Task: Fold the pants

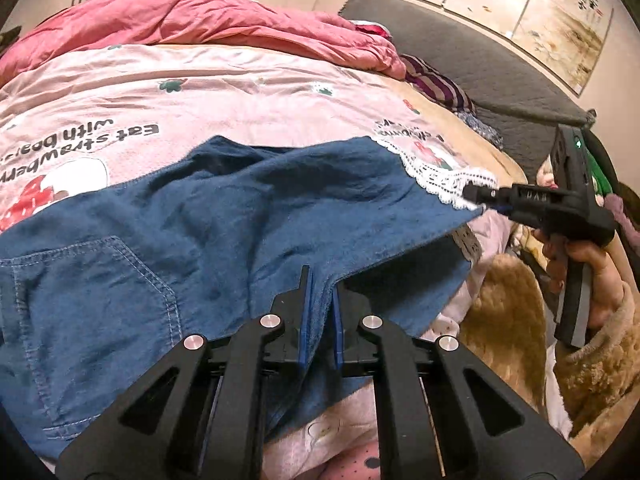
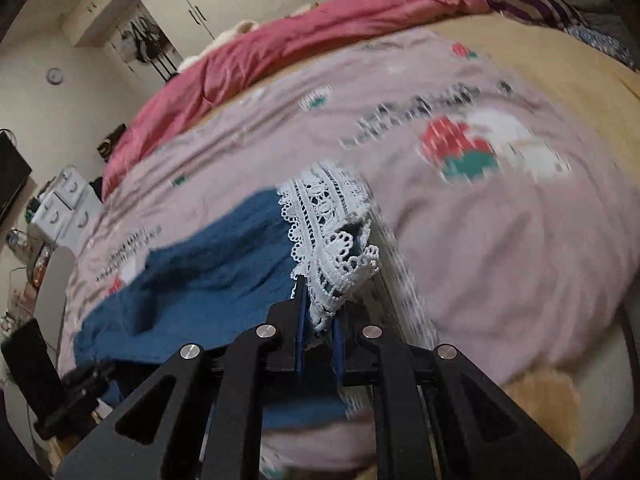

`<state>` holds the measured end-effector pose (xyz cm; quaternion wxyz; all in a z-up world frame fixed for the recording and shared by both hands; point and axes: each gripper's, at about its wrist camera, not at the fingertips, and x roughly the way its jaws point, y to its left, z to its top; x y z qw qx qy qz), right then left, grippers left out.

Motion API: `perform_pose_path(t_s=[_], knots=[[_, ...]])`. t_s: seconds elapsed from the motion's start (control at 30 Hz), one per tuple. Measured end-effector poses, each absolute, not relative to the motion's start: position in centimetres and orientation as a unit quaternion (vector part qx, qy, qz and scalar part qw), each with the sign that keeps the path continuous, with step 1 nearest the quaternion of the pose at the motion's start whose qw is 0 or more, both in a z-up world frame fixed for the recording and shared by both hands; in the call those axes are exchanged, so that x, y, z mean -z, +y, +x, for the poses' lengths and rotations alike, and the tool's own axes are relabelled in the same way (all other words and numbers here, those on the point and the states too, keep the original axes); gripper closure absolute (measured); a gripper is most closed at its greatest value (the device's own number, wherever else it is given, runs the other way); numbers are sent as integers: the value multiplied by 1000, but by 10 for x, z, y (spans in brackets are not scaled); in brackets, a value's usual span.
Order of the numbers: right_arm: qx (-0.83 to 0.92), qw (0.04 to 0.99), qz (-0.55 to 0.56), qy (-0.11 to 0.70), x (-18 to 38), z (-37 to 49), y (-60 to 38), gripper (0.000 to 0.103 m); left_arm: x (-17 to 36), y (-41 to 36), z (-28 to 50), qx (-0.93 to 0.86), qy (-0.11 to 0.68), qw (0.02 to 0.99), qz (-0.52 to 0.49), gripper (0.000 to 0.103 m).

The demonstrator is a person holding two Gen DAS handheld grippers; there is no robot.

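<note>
Blue denim pants [image 1: 224, 216] with a white lace hem [image 1: 444, 184] lie on a pink printed bedsheet [image 1: 240, 100]. A back pocket [image 1: 92, 280] shows at the left. My left gripper [image 1: 320, 296] is shut on the near edge of the denim. My right gripper [image 1: 476, 194] is at the right, shut on the lace hem and holding it lifted off the bed. In the right wrist view my right gripper [image 2: 318, 312] pinches the bunched lace hem [image 2: 328, 232], with the blue denim [image 2: 200, 276] stretching left. The left gripper [image 2: 80, 388] shows dimly at the lower left there.
A rumpled pink quilt [image 1: 208, 24] lies along the far side of the bed. A dark grey headboard [image 1: 460, 48] and striped fabric [image 1: 436, 84] are at the right. A brown fleecy blanket [image 1: 508, 312] hangs by the bed edge. Cabinets [image 2: 64, 204] stand at the left.
</note>
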<state>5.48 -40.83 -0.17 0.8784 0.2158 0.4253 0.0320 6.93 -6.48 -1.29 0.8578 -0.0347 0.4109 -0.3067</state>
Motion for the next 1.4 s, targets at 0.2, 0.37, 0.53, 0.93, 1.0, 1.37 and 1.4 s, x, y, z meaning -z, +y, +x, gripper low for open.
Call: perform_pose_path(t_s=[0.2, 0.37, 0.53, 0.93, 1.0, 1.37, 1.4], knots=[[-25, 860, 245, 447, 22, 46, -416, 73, 23, -74, 68, 312, 427, 849, -23, 100], [-24, 853, 283, 438, 27, 41, -433, 70, 23, -75, 68, 310, 425, 850, -21, 100], [-31, 852, 294, 432, 24, 39, -442, 91, 19, -75, 69, 311, 422, 851, -20, 100], [2, 847, 247, 471, 35, 23, -445, 91, 32, -86, 47, 334, 446, 829, 37, 100], [12, 849, 231, 475, 37, 24, -443, 89, 39, -88, 48, 326, 456, 827, 43, 100], [13, 880, 183, 438, 2, 8, -439, 61, 42, -85, 46, 327, 462, 824, 41, 97], [-12, 884, 176, 432, -3, 9, -430, 56, 43, -85, 45, 329, 462, 822, 37, 94]])
